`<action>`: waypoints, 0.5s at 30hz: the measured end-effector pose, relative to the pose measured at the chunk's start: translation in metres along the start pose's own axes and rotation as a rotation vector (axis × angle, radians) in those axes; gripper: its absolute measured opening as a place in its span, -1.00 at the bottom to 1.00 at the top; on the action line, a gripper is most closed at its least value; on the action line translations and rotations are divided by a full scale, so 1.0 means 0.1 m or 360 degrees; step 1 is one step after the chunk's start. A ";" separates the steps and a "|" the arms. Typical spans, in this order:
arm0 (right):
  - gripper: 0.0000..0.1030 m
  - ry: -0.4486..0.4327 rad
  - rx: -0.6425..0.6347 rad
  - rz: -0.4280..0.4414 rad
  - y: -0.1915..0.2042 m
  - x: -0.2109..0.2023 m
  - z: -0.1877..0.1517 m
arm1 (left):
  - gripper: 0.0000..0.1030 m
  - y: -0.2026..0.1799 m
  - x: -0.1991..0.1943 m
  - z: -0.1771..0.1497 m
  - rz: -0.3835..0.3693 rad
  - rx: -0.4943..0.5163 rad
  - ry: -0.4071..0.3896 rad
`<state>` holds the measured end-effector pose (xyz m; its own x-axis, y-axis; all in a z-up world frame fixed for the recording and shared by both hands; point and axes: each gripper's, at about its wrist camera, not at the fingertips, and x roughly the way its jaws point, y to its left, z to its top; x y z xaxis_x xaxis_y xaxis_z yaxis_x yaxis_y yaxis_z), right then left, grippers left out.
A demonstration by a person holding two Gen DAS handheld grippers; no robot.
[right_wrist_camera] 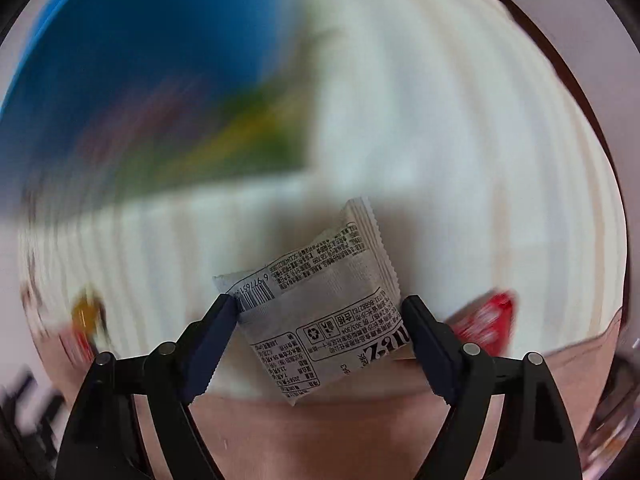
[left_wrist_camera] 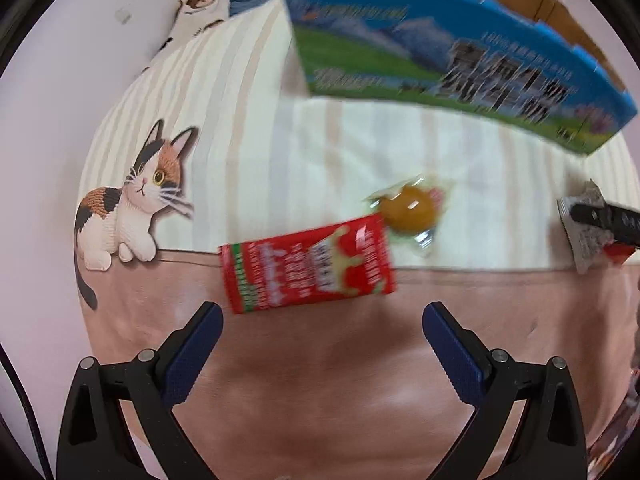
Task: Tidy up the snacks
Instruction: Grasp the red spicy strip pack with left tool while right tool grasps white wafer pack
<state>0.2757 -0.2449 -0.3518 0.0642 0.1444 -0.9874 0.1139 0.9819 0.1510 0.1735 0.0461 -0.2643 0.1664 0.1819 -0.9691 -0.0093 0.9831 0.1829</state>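
In the left wrist view my left gripper [left_wrist_camera: 322, 316] is open and empty, just in front of a red snack packet [left_wrist_camera: 308, 266] lying flat on the cloth. An orange jelly cup in clear wrap [left_wrist_camera: 408, 210] lies just beyond the packet. My right gripper [right_wrist_camera: 318, 310] is shut on a white snack packet [right_wrist_camera: 320, 312] with a barcode, held above the cloth. That packet and one right finger also show at the right edge of the left view [left_wrist_camera: 586, 226]. A blue and green open carton [left_wrist_camera: 440, 60] stands at the back.
A striped cream and pink cloth with a printed calico cat [left_wrist_camera: 132, 196] covers the table. A red packet [right_wrist_camera: 486, 316] lies to the right of my right gripper. The right view is blurred by motion; the carton [right_wrist_camera: 140, 80] fills its upper left.
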 end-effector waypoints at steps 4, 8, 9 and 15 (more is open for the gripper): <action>0.67 0.0153 -0.0219 0.0012 0.50 0.11 -0.47 | 0.99 0.17 0.18 -0.06 0.0030 0.0192 0.0058; 0.68 0.0263 -0.0306 0.0053 0.91 0.24 -0.86 | 0.99 0.22 0.36 -0.09 0.0083 0.0466 0.0090; 0.68 0.0292 -0.0312 0.0074 1.01 0.28 -0.93 | 0.99 0.20 0.40 -0.08 0.0092 0.0519 0.0092; 0.84 0.0286 -0.0106 0.0099 1.11 0.36 -1.09 | 0.99 -0.13 0.62 0.02 0.0194 0.1011 0.0013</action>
<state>0.1823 -0.1179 -0.3753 -0.1097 0.2187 -0.9696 0.0493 0.9755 0.2144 0.1855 0.0446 -0.3267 0.1933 0.2942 -0.9360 0.5580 0.7517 0.3515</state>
